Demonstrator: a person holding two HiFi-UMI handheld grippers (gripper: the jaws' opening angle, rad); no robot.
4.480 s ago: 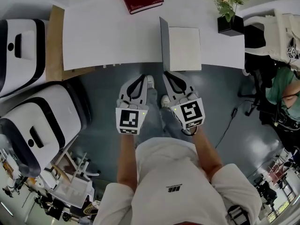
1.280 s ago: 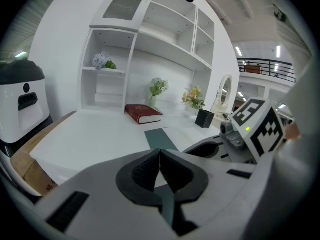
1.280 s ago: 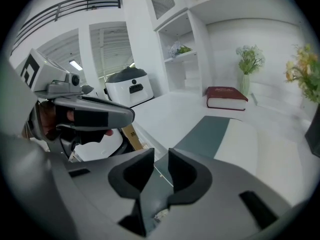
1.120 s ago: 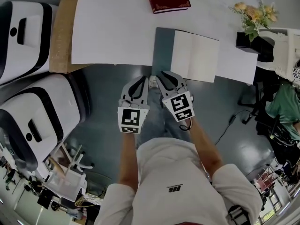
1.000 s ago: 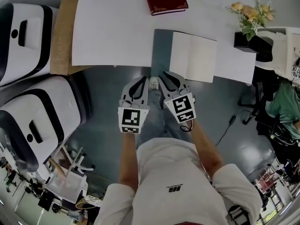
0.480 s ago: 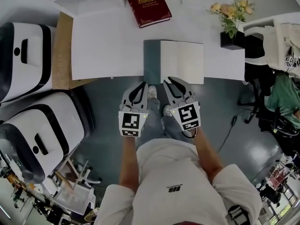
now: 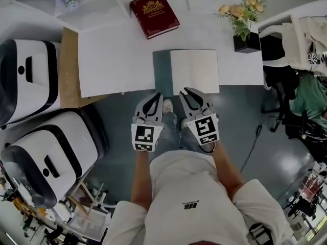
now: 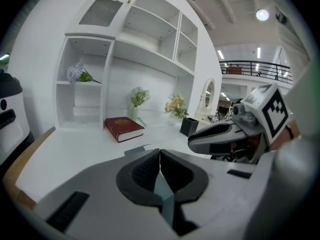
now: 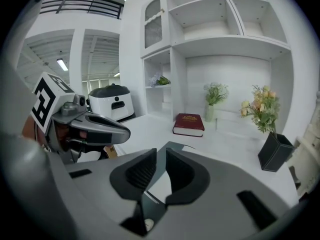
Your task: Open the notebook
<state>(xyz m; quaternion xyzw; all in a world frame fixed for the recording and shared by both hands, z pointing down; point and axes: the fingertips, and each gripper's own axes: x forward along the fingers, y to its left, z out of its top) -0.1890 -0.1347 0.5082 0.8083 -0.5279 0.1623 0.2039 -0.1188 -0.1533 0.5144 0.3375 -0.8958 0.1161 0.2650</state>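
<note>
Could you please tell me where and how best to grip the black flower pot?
Take the black flower pot across two opposite flat walls, jaws level, from the near side. It stands upright and square-sided, and the flowers crowd its top, so coming from above looks poor.

I'm seeing the notebook [image 7: 194, 71] flat and open at the front edge of the white table [image 7: 117, 55], grey cover lying left, blank page up.

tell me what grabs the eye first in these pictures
The grey-covered notebook, lying open on blank white pages at the near edge of the white table, stands out first. Farther back lies a dark red hardcover book with a gold crest, and pale flowers in a black square pot stand at the right.
</note>
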